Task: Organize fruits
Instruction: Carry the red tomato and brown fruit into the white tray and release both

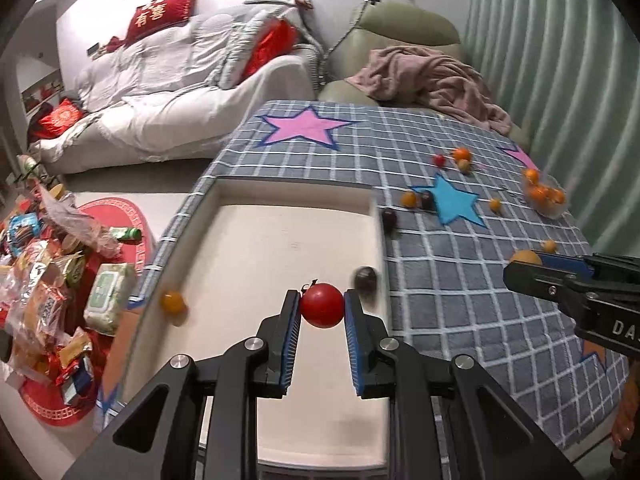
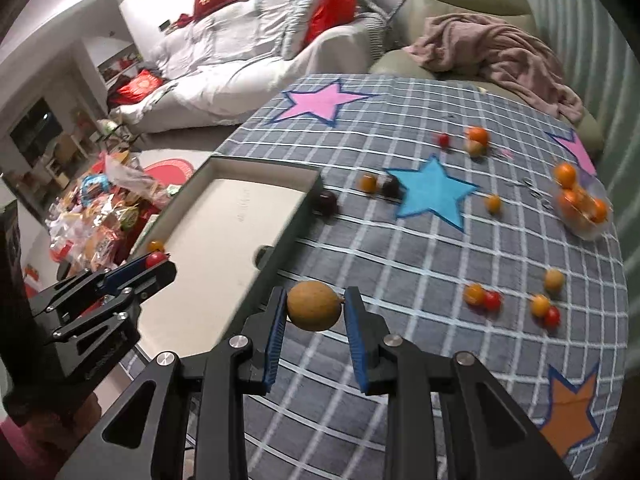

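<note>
The left gripper [image 1: 322, 306] clamps a red tomato [image 1: 322, 305] over the white tray [image 1: 294, 192], beside a blurred dark fruit [image 1: 366, 279], perhaps a plum. The right gripper [image 2: 315, 307] pinches a tan round fruit [image 2: 314, 306] low in the frame; cherry tomatoes [image 2: 493, 300] lie scattered right on the checked cloth [image 2: 400, 260].

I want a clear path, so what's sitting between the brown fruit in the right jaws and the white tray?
Only bare checked cloth and the tray's dark side wall separate the brown fruit from the tray interior, as the right wrist view shows.
</note>
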`<state>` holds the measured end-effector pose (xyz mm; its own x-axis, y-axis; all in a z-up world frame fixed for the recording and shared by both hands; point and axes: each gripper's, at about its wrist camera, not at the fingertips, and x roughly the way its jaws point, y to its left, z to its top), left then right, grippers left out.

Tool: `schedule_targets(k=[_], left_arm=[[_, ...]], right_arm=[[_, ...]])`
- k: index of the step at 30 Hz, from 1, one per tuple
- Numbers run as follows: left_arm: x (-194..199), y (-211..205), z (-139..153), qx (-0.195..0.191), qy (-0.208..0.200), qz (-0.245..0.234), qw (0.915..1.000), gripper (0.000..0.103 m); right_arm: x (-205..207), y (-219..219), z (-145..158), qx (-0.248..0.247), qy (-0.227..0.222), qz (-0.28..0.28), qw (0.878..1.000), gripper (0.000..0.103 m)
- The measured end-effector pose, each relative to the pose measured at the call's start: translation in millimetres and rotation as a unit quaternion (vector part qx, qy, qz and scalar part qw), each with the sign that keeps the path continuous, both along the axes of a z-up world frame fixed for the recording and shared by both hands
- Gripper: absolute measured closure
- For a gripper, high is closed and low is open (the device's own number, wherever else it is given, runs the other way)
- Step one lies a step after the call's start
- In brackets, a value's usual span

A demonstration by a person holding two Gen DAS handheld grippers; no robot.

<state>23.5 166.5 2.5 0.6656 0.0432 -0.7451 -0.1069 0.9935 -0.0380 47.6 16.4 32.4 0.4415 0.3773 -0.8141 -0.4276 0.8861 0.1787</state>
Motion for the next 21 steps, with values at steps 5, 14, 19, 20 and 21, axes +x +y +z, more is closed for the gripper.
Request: schedule_targets(k=[5, 14, 19, 20, 21], left_arm=[[10.8, 22.1, -10.2, 0.003, 0.011, 0.025, 0.9996, 0.080], [28.4, 39.7, -43.4, 0.024, 0.049, 0.052, 0.9971, 0.080], [34.5, 44.4, -57.7, 0.032, 0.063, 0.059, 0.9957, 0.080], [35.6, 44.6, -59.7, 0.032, 0.066, 0.060, 0.9955, 0.080], [36.4, 44.9, -61.8, 0.033, 0.068, 0.060, 0.9953, 0.080]], right_arm=[[12.9, 37.3, -2.2, -0.001, 0.006, 0.027, 1.000, 0.071], [39.9, 83.1, -28.3, 0.000, 0.036, 0.046, 0.998, 0.071], [50.8, 100.8, -46.3, -0.004, 0.054, 0.049, 0.997, 0.071], [52.7, 103.8, -50.3, -0.005, 0.058, 0.050, 0.997, 0.071], [53.9, 106.0, -53.5, -0.006, 0.062, 0.052, 0.997, 0.071]])
